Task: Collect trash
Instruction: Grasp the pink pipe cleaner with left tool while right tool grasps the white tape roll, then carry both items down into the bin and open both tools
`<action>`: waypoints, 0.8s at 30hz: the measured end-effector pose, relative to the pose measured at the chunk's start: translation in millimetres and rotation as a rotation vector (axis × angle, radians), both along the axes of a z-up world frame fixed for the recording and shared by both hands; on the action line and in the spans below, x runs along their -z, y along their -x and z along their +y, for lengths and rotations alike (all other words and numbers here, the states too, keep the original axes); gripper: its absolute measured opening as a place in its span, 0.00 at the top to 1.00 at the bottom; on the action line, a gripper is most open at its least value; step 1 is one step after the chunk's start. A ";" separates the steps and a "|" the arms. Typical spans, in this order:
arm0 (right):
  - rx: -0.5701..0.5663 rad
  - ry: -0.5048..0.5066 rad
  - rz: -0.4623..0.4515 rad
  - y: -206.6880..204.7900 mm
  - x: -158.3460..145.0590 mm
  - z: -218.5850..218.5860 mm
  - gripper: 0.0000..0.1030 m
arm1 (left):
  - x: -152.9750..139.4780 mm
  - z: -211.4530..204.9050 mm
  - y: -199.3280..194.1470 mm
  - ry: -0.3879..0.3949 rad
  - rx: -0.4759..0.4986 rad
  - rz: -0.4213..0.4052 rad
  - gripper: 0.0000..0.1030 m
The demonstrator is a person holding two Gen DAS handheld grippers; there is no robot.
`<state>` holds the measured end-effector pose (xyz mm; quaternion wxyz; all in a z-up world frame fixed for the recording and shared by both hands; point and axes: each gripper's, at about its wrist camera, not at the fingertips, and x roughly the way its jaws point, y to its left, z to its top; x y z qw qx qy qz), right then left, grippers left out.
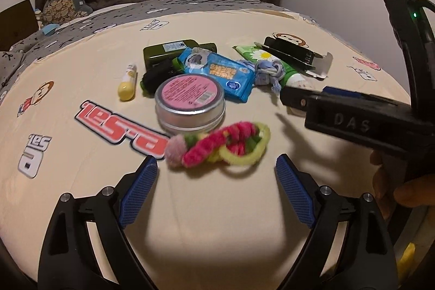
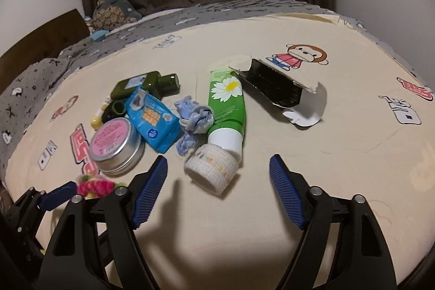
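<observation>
A fuzzy pink, green and yellow hair-tie bundle lies on the cream sheet just ahead of my left gripper, which is open and touches nothing. A white bandage roll lies on its side between the tips of my right gripper. That gripper is open and its pads are clear of the roll. Behind the roll lie a green daisy tube, a crumpled blue-grey cloth and a torn black carton. The right gripper's fingers reach in from the right in the left wrist view.
A round tin with a pink label, a blue wipes packet, a dark green bottle and a small yellow tube cluster mid-bed. A grey blanket and a stuffed toy lie at the far left. A curtain hangs behind.
</observation>
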<state>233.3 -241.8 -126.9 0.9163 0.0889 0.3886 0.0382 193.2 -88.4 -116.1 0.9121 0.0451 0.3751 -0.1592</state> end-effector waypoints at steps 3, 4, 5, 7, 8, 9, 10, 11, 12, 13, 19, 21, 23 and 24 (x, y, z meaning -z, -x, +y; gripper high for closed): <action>-0.009 -0.011 0.010 -1.8 2.9 -1.0 0.50 | 1.8 -2.4 -9.2 0.008 0.000 0.005 0.18; -0.018 -0.022 0.009 -0.5 2.3 -1.0 0.56 | 2.6 -3.1 -13.2 0.013 0.004 0.011 0.20; -0.023 -0.024 0.011 0.9 2.0 -0.8 0.58 | 3.3 -3.4 -15.0 0.016 0.007 0.014 0.22; -0.029 -0.008 0.009 5.0 0.1 1.2 0.59 | 4.2 -3.0 -16.4 0.016 0.014 0.023 0.31; -0.031 -0.009 0.010 6.6 -0.3 0.6 0.61 | 3.8 -2.1 -15.6 0.017 0.016 0.022 0.32; -0.034 -0.013 0.010 8.9 -0.9 0.3 0.62 | 3.5 -1.3 -15.0 0.016 0.018 0.023 0.33; -0.034 -0.021 0.008 11.2 -1.6 -0.9 0.62 | 2.8 0.7 -12.6 0.017 0.022 0.026 0.34; -0.037 -0.026 0.008 13.4 -2.1 -1.3 0.62 | 2.5 2.1 -11.1 0.018 0.024 0.027 0.34; -0.041 -0.026 0.006 17.8 -3.7 -1.4 0.62 | 1.7 4.4 -7.8 0.017 0.024 0.027 0.34; -0.042 -0.024 0.005 19.7 -5.3 -1.2 0.62 | 0.9 6.4 -4.8 0.015 0.024 0.025 0.35; -0.068 -0.015 -0.005 46.3 -16.5 3.1 0.62 | -6.2 18.1 16.9 0.007 0.025 0.011 0.35; -0.083 -0.014 -0.011 57.3 -20.3 6.3 0.62 | -9.8 22.7 28.3 0.011 0.027 0.005 0.35; -0.098 -0.008 -0.027 70.8 -24.9 9.7 0.62 | -13.6 25.7 39.0 0.008 0.029 -0.007 0.35; -0.106 -0.004 -0.036 78.4 -27.5 12.0 0.62 | -15.5 27.4 44.7 0.005 0.029 -0.013 0.35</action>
